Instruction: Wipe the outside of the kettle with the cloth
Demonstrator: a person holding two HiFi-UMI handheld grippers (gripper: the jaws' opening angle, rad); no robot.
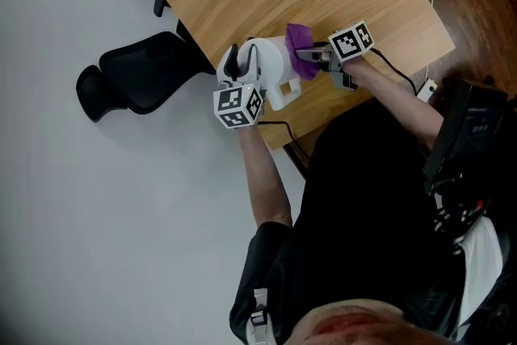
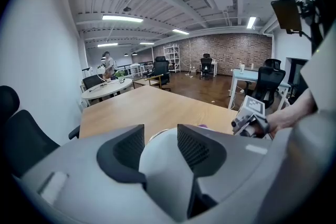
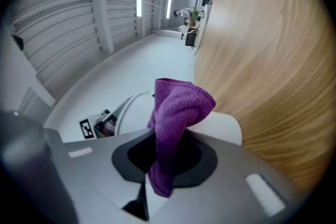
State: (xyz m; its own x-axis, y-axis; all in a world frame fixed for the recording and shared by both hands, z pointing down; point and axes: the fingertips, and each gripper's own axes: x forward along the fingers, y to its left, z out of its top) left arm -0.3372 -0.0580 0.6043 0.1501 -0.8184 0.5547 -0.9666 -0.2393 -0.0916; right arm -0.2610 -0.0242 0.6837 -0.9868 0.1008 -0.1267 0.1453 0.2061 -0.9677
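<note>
One kettle [image 1: 271, 65] is clamped by the down-angled left hand-held gripper [image 2: 160, 136]; one cloth [image 3: 177, 110] is pinched by the level right hand-held gripper [image 3: 169, 152].

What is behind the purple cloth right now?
The white kettle stands right behind the purple cloth, which is held in the right gripper's jaws. The kettle's wall beneath the cloth is covered, so contact there is not visible.

No words, brands or numbers are legible; the left cube [image 1: 237, 104] and right cube [image 1: 351, 40] show only square markers
</note>
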